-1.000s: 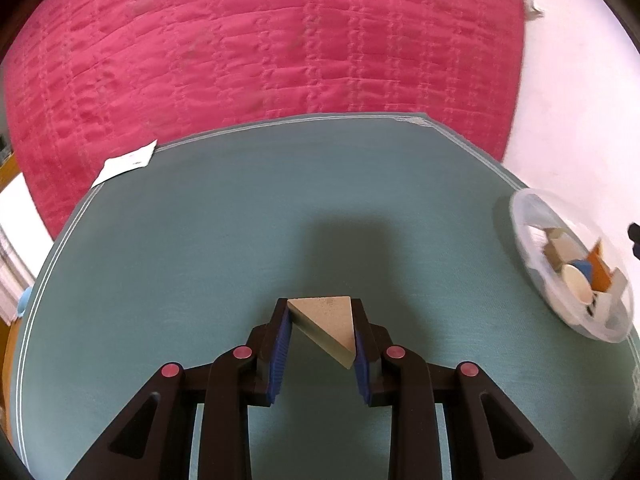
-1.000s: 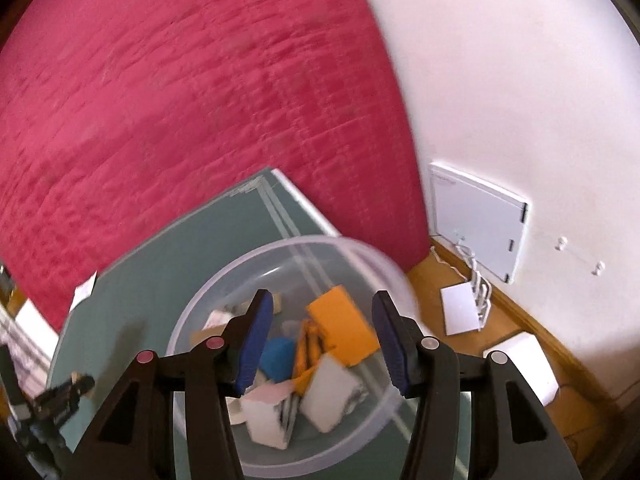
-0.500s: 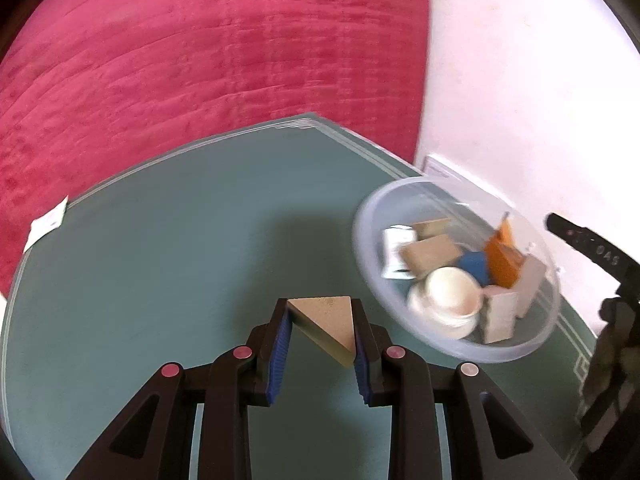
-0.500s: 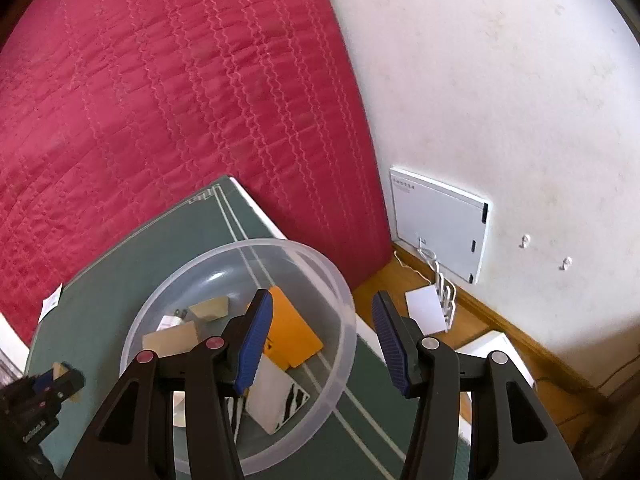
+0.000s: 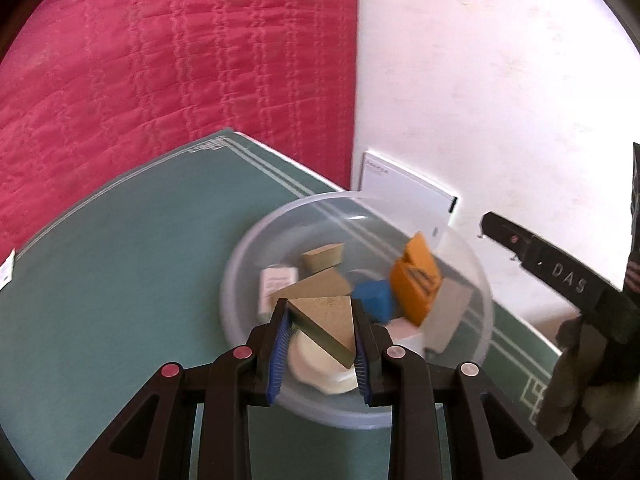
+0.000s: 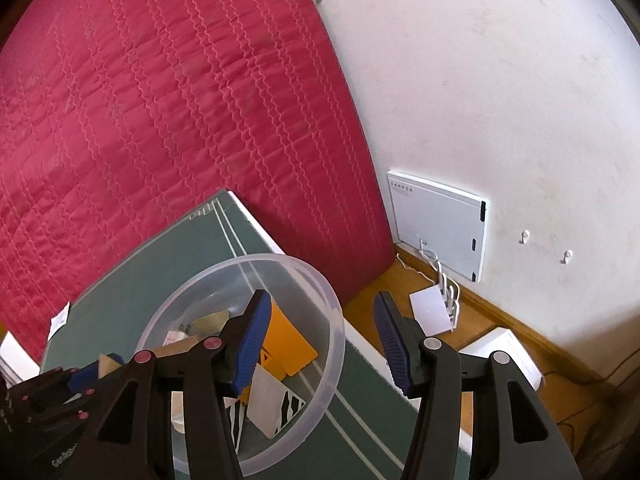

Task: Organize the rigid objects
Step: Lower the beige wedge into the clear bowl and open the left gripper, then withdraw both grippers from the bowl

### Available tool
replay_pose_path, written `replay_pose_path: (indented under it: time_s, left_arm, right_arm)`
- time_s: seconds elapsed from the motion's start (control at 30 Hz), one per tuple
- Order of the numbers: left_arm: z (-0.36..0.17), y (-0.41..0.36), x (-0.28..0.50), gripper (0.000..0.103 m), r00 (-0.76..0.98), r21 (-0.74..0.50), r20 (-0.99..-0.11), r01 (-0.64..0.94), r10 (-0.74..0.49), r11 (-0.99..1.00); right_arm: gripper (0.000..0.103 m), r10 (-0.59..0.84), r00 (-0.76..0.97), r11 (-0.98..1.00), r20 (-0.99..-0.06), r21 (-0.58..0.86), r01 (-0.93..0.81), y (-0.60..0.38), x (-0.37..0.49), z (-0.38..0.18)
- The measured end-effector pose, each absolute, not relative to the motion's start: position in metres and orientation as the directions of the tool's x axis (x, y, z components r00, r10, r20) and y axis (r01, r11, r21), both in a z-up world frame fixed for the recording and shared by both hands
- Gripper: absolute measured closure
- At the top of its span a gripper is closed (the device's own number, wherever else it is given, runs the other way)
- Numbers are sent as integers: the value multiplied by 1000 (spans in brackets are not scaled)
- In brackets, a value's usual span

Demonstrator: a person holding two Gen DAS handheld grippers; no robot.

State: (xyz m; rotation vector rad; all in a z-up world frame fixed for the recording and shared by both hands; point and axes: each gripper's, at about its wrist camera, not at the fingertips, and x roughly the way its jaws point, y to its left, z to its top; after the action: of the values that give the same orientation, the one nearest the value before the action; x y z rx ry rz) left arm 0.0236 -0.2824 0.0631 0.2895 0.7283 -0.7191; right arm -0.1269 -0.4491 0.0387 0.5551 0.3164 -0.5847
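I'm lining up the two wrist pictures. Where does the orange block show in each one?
Left wrist: the orange block stands tilted at the right inside the clear bowl.
Right wrist: orange block, lower centre, partly behind that gripper's left jaw.
Shared landmark: the white wall panel.

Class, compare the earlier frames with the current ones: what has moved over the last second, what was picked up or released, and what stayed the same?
The left gripper has carried the wooden triangle block from over bare green table rightward to above the clear plastic bowl. The right gripper has drawn back from over the bowl toward its right rim. Nothing was picked up or released. Unchanged: the left stays shut on the block, the right stays open and empty, the bowl's contents remain.
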Motion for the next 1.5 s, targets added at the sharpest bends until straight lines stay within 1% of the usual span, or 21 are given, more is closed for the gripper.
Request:
replay_pose_path:
  time_s: [0.33, 0.37, 0.4, 0.47, 0.57, 0.6, 0.63, 0.67, 0.73, 0.77, 0.87, 1.0, 1.07, 1.23, 1.37, 1.5]
  left_arm:
    - [66, -304, 24, 73, 501, 7, -688, 727, -524, 687]
    - [66, -303, 24, 71, 498, 3, -690, 728, -525, 686]
    - [65, -301, 25, 69, 497, 2, -692, 726, -523, 687]
    - [64, -297, 27, 49, 503, -3, -696, 712, -512, 703]
    - [64, -289, 32, 32, 521, -10, -695, 682, -496, 731]
    - [64, -286, 33, 30, 528, -12, -694, 672, -489, 741]
    - [65, -283, 33, 26, 534, -11, -692, 664, -485, 748]
    - [65, -279, 33, 21, 543, -9, -689, 655, -480, 755]
    - [67, -270, 32, 16, 573, 4, -674, 633, -465, 774]
    - [69, -266, 32, 13, 594, 17, -664, 619, -453, 786]
    - [73, -251, 31, 8, 655, 57, -636, 568, -408, 821]
    - [81, -234, 26, 3, 706, 76, -603, 514, -371, 855]
    - [84, -228, 21, 1, 722, 78, -590, 496, -361, 865]
    - [94, -215, 4, 1, 763, 95, -552, 459, -337, 883]
    - [104, -208, -10, 1, 805, 122, -502, 427, -315, 896]
    - [110, -204, -24, 1, 840, 168, -458, 403, -291, 900]
  right_arm:
    - [48, -432, 795, 694, -427, 405, 595, -450, -126, 39]
    - [48, -433, 795, 695, -425, 404, 595, -450, -126, 39]
    - [48, -433, 795, 695, -425, 404, 595, -450, -126, 39]
    - [48, -432, 795, 695, -426, 404, 595, -450, -126, 39]
    - [48, -427, 795, 699, -430, 401, 592, -449, -125, 39]
    - [47, -424, 796, 703, -432, 398, 590, -448, -124, 39]
    - [46, -423, 797, 705, -432, 395, 589, -448, -124, 40]
    - [42, -422, 797, 707, -432, 393, 588, -447, -124, 40]
    - [35, -425, 800, 712, -424, 390, 584, -444, -125, 41]
    - [32, -426, 801, 712, -421, 389, 584, -443, -126, 42]
    - [28, -424, 802, 717, -421, 385, 581, -441, -125, 42]
    - [23, -405, 808, 735, -428, 373, 566, -435, -123, 42]
    - [15, -399, 813, 751, -423, 358, 555, -429, -124, 44]
    - [3, -404, 823, 796, -400, 289, 531, -407, -129, 53]
    - [0, -403, 834, 836, -376, 220, 503, -383, -136, 63]
    - [0, -408, 843, 860, -352, 161, 484, -365, -144, 69]
